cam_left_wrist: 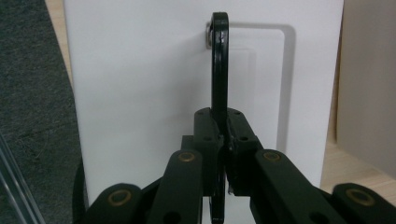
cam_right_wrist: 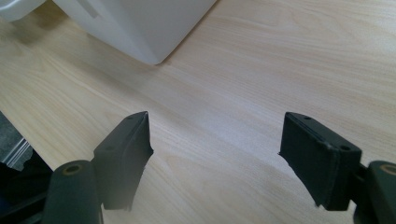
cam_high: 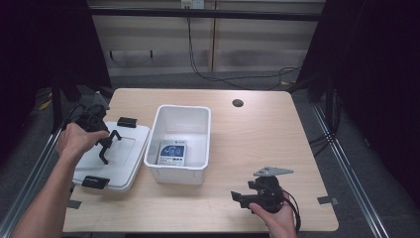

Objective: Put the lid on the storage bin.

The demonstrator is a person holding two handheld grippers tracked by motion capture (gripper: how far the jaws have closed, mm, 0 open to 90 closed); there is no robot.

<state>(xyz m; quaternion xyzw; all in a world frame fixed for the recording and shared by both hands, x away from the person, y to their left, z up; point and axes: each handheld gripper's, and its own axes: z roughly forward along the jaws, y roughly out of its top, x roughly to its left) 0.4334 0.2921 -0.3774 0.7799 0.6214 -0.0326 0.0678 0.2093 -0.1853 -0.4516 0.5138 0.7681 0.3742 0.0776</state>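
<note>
At the left, the left gripper point(cam_high: 105, 145) is hovering over the white lid point(cam_high: 131, 148), its fingers point(cam_left_wrist: 205, 135) pinching the lid's black handle point(cam_left_wrist: 219, 65). Just right, the white bin point(cam_high: 181, 171) is holding a blue-and-white packet point(cam_high: 172, 152). On the near right of the surface point(cam_high: 257, 134), the right gripper point(cam_right_wrist: 215, 154) is resting, fingers spread wide around nothing.

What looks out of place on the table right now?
The lid is off the white bin, overhanging the table's left edge. The left gripper is clamped on its black handle.
</note>
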